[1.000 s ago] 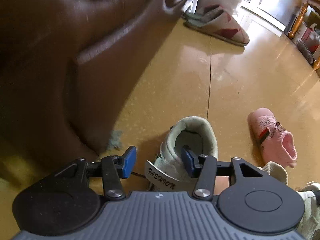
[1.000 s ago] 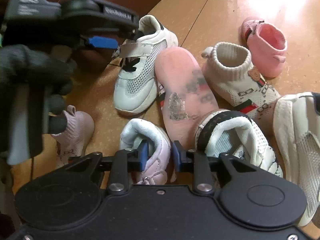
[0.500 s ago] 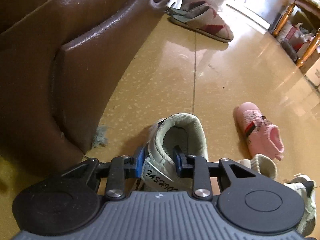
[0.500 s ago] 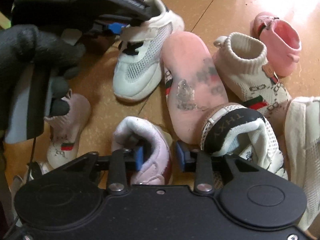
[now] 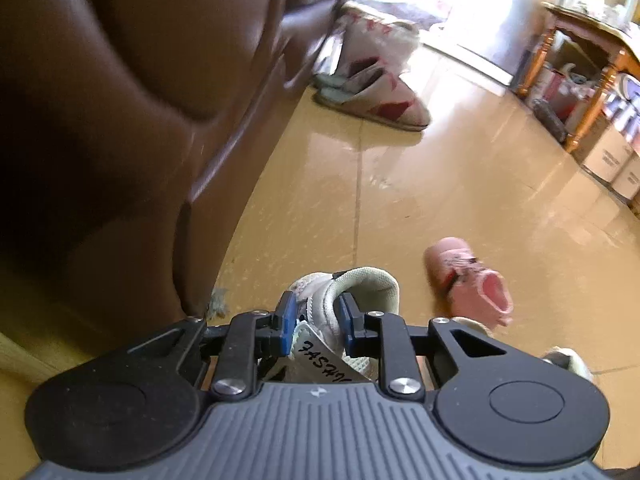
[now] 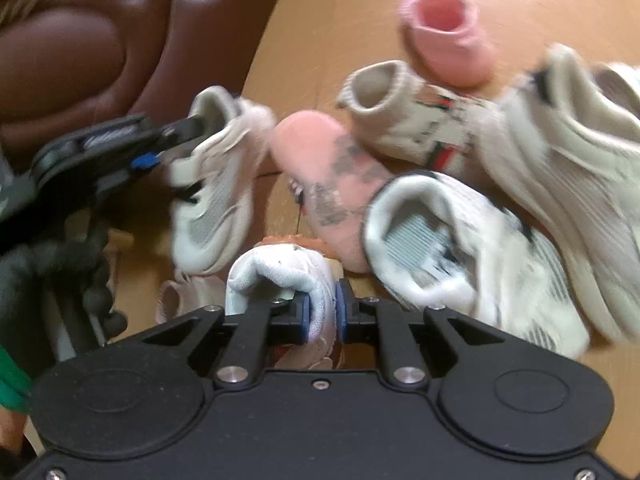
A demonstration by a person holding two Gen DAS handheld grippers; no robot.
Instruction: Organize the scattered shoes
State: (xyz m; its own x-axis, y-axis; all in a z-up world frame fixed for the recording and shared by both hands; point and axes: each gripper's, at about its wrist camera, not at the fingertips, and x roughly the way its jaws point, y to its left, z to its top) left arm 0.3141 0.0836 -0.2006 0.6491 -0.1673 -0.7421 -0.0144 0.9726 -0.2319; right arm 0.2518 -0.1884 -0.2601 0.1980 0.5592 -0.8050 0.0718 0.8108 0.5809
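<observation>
While both tools are closing, each is pinching a shoe.
Left tool (image 5: 314,316) is gripping white sneaker (image 5: 348,288) collar above floor (image 5: 440,200); right tool (image 6: 322,314) is gripping pale small shoe (image 6: 288,276) beside the pile.

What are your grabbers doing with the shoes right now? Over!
Left gripper closing on white strap sneaker. Right gripper closing on pale pink shoe's collar. Shoe pile crowds right side; brown sofa close on left.
</observation>
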